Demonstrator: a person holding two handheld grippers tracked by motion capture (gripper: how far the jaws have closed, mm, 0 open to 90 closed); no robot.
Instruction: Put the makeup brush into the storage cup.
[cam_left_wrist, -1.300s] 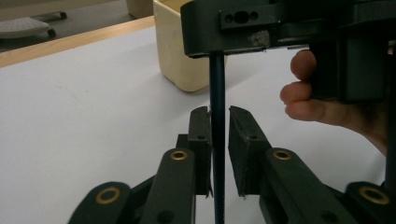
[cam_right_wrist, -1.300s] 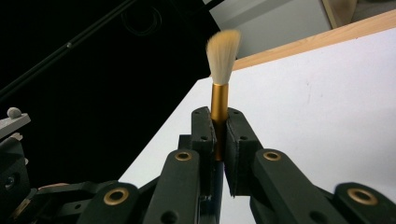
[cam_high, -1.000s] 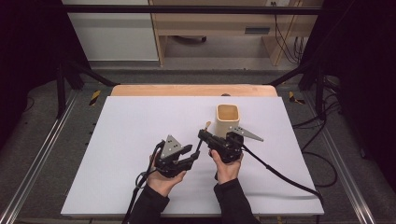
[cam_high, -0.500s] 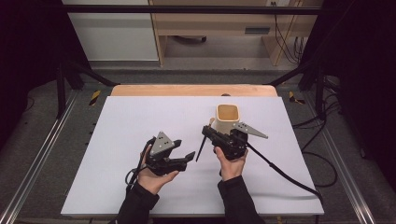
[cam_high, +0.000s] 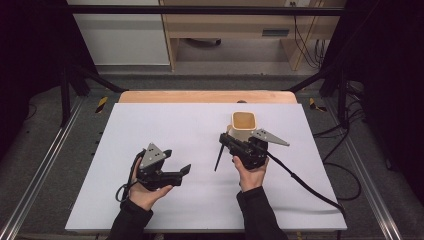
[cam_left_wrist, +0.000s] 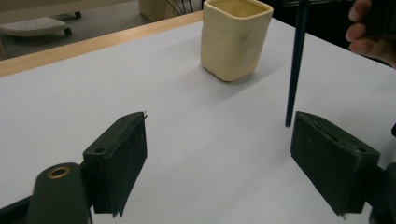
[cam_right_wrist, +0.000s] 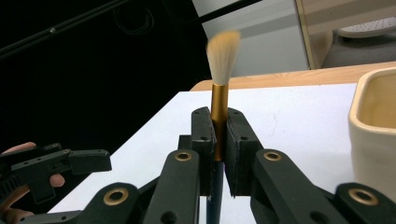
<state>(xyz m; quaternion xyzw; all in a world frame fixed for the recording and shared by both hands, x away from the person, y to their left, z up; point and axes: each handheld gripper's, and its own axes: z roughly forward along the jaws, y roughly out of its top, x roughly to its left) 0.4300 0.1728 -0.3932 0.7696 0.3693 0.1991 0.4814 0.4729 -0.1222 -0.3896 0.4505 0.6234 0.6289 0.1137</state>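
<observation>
A paintbrush (cam_right_wrist: 219, 60) with pale bristles, a gold ferrule and a dark blue handle (cam_high: 218, 157) stands upright with my right gripper (cam_right_wrist: 218, 121) shut on its ferrule. In the high view that right gripper (cam_high: 223, 138) sits just in front of a cream square cup (cam_high: 243, 125). My left gripper (cam_high: 186, 171) rests to the left, apart from the brush. Its jaws have just been opening and nothing is between them. The left gripper (cam_left_wrist: 219, 123) looks toward the cup (cam_left_wrist: 236, 37), with the handle (cam_left_wrist: 294, 60) hanging near its right pad (cam_left_wrist: 327, 154).
A white sheet (cam_high: 150, 120) covers the table, with a wooden edge (cam_high: 205, 96) at the back. The cup's wall (cam_right_wrist: 373, 130) stands close on the right in the right gripper view. Cables trail off to the right (cam_high: 310, 190). Dark frame rails flank the table.
My left gripper has drawn away to the left from the brush handle with its jaws wider apart. The right gripper still holds the brush, barely shifted.
</observation>
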